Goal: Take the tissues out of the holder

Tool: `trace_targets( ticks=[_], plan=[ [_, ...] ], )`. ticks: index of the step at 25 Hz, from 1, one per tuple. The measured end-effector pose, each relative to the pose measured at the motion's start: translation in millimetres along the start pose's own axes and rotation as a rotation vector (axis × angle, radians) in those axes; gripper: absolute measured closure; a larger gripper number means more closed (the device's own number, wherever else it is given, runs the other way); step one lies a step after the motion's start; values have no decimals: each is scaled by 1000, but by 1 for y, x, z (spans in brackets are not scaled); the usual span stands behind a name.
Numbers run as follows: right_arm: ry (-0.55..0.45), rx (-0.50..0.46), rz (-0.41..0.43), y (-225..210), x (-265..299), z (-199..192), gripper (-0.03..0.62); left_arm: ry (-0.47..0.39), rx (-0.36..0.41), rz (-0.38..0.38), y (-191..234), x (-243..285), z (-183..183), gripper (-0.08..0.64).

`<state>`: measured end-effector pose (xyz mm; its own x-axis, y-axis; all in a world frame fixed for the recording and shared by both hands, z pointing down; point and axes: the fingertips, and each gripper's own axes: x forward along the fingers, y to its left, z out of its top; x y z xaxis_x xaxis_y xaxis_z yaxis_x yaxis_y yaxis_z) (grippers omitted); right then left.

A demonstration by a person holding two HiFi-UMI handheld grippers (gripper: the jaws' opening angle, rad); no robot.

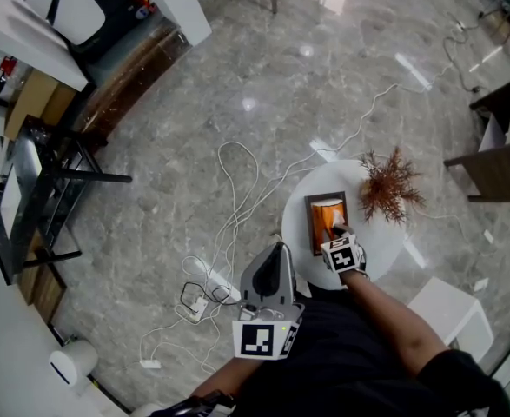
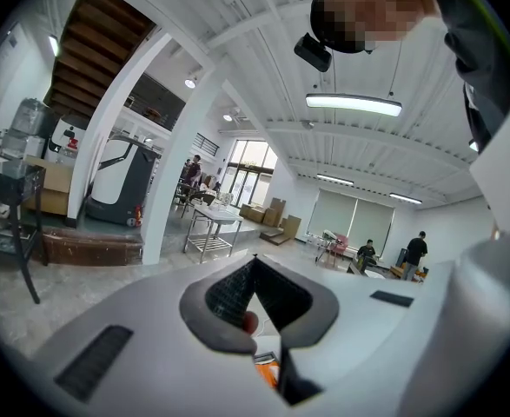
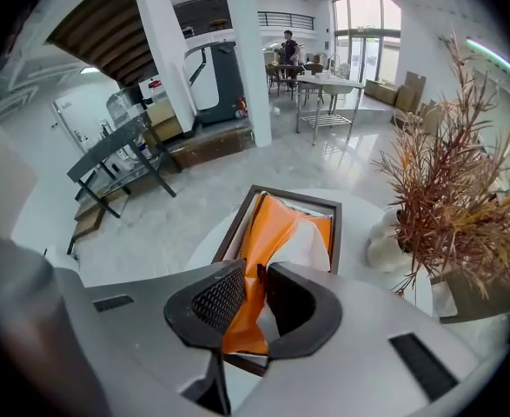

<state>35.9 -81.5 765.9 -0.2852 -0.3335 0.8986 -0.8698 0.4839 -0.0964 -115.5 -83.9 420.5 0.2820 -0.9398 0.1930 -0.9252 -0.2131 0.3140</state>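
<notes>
Tissues (image 3: 282,224), orange and white, are on the round white table (image 1: 383,240), beside a dried reddish plant (image 3: 446,198), sticking up from a dark-framed holder (image 3: 298,195). The right gripper (image 3: 256,272) has its jaws narrow, pinching them. The left gripper (image 2: 255,263), well apart, has its jaws together on nothing.

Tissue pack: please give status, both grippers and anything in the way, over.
Right gripper shut on tissue pack, pack half inside holder. Left gripper shut, empty, held aside. Dried plant beside holder, not in the way.
</notes>
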Motion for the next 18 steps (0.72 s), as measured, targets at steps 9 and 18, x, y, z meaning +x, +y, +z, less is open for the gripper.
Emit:
trace_targets(
  ticks=[9,18],
  plan=[
    [-28,81,-1,0,-15,5,518,-32,-3,-42,-11,2,9,560],
    [-52,89,-48,-1,-28,9,518,-9,-6,-101,-17,5,7,560]
  ],
)
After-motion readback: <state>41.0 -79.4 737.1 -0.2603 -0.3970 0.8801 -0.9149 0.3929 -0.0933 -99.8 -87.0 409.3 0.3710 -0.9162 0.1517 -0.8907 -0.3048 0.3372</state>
